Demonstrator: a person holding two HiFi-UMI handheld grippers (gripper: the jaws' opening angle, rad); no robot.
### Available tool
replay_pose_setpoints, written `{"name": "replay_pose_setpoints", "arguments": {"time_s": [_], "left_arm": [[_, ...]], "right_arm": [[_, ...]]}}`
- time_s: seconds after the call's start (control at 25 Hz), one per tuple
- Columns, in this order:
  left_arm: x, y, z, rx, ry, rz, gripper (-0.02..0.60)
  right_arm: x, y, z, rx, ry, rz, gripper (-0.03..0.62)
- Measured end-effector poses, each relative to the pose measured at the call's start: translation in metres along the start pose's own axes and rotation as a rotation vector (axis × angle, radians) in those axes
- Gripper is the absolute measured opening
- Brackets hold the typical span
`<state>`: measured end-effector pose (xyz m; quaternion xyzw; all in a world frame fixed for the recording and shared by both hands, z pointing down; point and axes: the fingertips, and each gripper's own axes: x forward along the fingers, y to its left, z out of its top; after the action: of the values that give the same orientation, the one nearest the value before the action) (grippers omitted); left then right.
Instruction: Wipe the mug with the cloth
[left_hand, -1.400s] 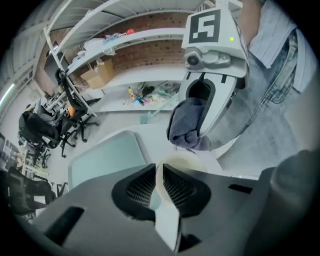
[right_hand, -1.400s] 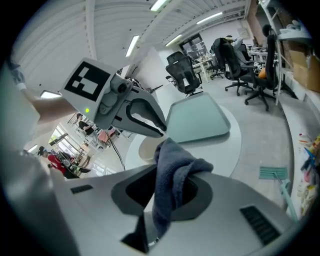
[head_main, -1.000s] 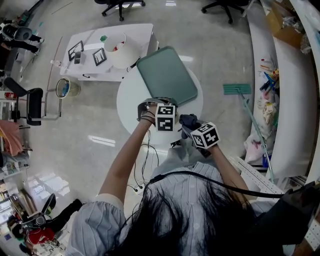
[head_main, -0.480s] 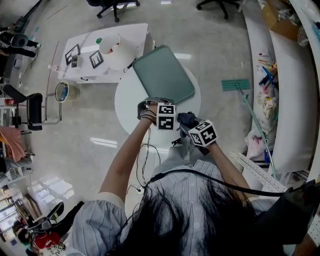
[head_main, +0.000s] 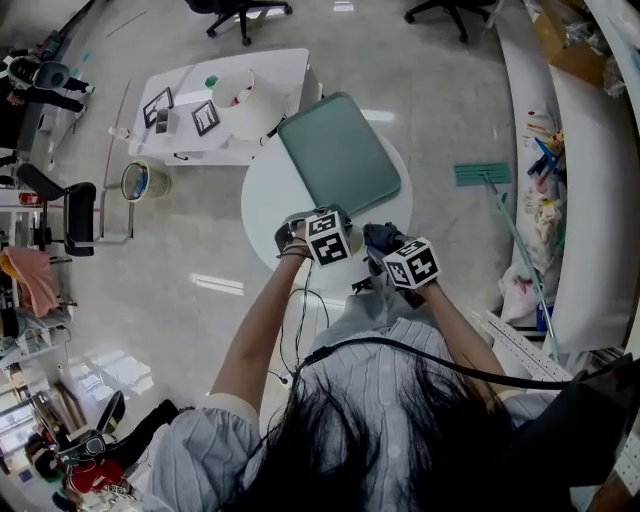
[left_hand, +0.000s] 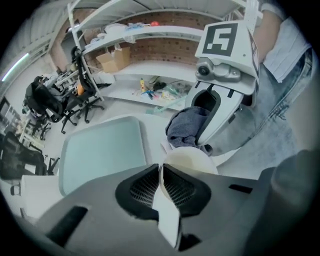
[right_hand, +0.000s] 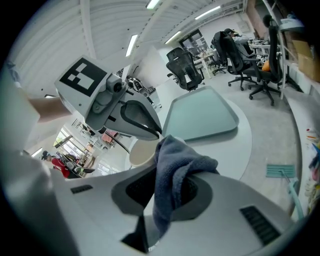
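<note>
two grippers meet close over the near edge of the round white table (head_main: 262, 205). the left gripper (left_hand: 160, 172) has its jaws pinched together on the thin wall of the cream mug (left_hand: 189, 159), one pad inside the rim and one outside, so the mug hangs just ahead of its jaws. the right gripper (right_hand: 167, 192) is clamped on a fold of the blue-grey cloth (right_hand: 174, 167). the loose bunch of cloth stands up just beyond its jaws, against the mug's rim or all but touching it; which of the two is not clear. the teal tray (right_hand: 200, 115) lies farther off, past both grippers.

the weak point looks to be the left grip. it holds only a narrow strip of smooth wall, so a firm sideways push from the cloth could twist the mug in the pads or slide it out. since the mug sits near the table's edge, a slip might send it off the table rather than onto it. the cloth is caught by one fold only, and a dragging rub could pull it free of the right jaws. the two grippers also stand nose to nose, so a wide wiping stroke risks knocking one against the other.
</note>
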<state>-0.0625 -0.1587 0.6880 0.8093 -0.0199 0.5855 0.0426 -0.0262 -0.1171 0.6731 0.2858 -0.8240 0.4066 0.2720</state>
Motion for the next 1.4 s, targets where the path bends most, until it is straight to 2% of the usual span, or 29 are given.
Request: {"name": "replay_pose_setpoints", "arguments": {"time_s": [0.24, 0.76, 1.08, 1.32, 1.4], "left_arm": [[-0.007, -0.001, -0.010, -0.181, -0.052, 0.032, 0.043], [-0.016, -0.005, -0.029, -0.578, -0.127, 0.157, 0.043], [-0.022, -0.008, -0.042, -0.914, -0.204, 0.221, 0.043], [-0.025, -0.008, -0.047, -1.063, -0.235, 0.301, 0.043], [-0.025, -0.009, -0.047, -1.137, -0.254, 0.321, 0.043]], "right_arm": [[0.005, 0.004, -0.002, -0.009, 0.020, 0.005, 0.080], [0.008, 0.010, -0.005, -0.035, 0.043, 0.007, 0.080], [0.008, 0.014, -0.005, -0.033, 0.038, 0.010, 0.080], [0.006, 0.015, -0.006, -0.031, 0.037, 0.012, 0.080], [0.006, 0.014, -0.007, -0.030, 0.036, 0.011, 0.080]]}}
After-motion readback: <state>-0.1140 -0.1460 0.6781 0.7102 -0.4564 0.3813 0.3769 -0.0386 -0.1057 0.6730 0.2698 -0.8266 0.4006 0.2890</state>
